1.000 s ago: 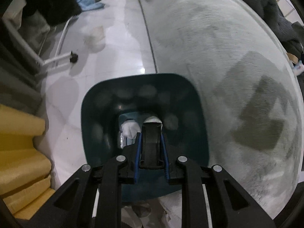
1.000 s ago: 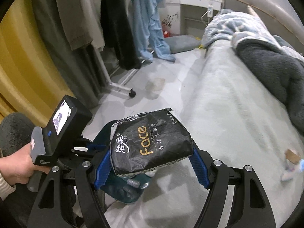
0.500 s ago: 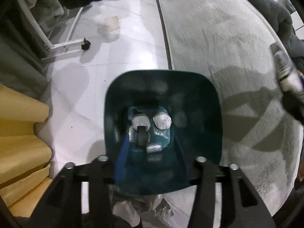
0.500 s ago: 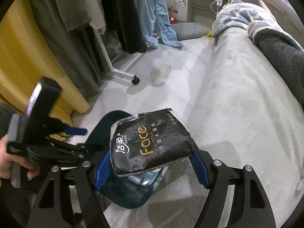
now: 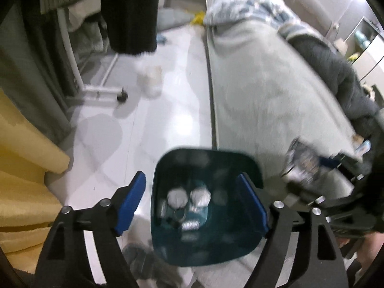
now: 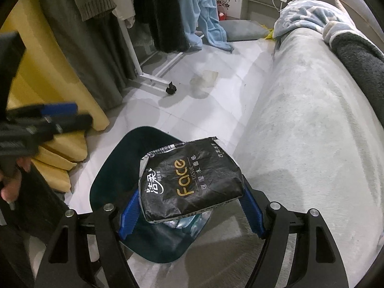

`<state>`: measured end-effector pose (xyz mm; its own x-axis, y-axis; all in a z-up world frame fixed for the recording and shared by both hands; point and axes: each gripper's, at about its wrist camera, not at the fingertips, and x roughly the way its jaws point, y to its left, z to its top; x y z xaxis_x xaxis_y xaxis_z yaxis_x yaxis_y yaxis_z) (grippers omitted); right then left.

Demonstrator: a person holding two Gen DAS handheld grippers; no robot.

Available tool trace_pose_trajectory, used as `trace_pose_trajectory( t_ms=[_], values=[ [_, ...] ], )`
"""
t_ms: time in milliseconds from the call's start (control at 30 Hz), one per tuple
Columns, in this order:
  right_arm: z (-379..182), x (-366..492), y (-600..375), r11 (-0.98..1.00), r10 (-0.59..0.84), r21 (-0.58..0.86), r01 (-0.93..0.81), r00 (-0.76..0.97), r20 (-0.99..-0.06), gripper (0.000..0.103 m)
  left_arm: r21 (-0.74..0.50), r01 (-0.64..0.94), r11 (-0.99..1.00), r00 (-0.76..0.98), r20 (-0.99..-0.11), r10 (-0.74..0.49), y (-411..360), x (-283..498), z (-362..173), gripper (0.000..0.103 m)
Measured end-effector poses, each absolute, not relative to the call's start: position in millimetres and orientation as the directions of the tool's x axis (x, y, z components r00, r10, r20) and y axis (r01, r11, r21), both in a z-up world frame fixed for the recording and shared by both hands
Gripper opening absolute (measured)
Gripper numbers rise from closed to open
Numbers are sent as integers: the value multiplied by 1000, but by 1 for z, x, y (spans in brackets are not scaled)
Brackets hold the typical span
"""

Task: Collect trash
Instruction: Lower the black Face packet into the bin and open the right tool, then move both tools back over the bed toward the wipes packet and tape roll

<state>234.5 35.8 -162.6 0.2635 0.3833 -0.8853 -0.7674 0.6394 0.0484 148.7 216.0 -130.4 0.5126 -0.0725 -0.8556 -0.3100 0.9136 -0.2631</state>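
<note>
Trash in question is a black tissue packet [image 6: 192,180], printed "Face" in gold, and it is being gripped between the blue pads of the right claw [image 6: 189,207], one pad pressing on each end. The packet is hanging directly above the open mouth of a dark teal bin [image 6: 115,168], which is standing on the pale tiled floor [image 6: 228,91] just beside the edge of a grey-covered bed [image 6: 312,120]. In the left wrist view the same bin [image 5: 206,158] is showing crumpled white tissues [image 5: 177,196] and some shiny wrapper pieces [image 5: 190,225] lying at its bottom. The left claw [image 5: 192,204] is standing wide open over the bin, its blue pads [image 5: 130,199] well apart and holding nothing. That view is blurring, but the right claw [image 5: 309,168] with its packet [image 5: 300,165] is appearing at the right edge, near the bin's rim. In the right wrist view the left claw [image 6: 48,117] is appearing blurred at the left edge, with the person's left hand [image 6: 12,182] wrapping its handle. A white clothes rack [image 6: 144,72] on castors is standing on the floor beyond the bin, with dark and blue garments hanging from it. Yellow curtain folds [image 6: 60,84] are pooling on the floor to the left of the bin. A dark fleece blanket [image 6: 360,55] is lying on the far part of the bed.
</note>
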Motion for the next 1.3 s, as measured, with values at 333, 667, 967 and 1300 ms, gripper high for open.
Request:
trace_pose_trajectory(
  t_ms=[333, 667, 967, 1300],
  values=[
    [-175, 226, 46, 609, 367, 34, -793, 243, -898, 86, -250, -225, 942, 682, -730, -31, 202, 144, -82, 91],
    [-139, 228, 35, 609, 418, 19, -793, 301, -857, 94, -266, -142, 953, 795, -604, -50, 185, 141, -39, 94],
    [-98, 242, -17, 684, 441, -7, -729, 421, -793, 96, -238, -35, 971, 834, -543, -103, 159, 146, -11, 96],
    [-74, 241, -68, 755, 420, -50, -653, 541, -728, 98, -219, 86, 972, 846, -499, -187, 124, 159, 2, 97]
  ],
)
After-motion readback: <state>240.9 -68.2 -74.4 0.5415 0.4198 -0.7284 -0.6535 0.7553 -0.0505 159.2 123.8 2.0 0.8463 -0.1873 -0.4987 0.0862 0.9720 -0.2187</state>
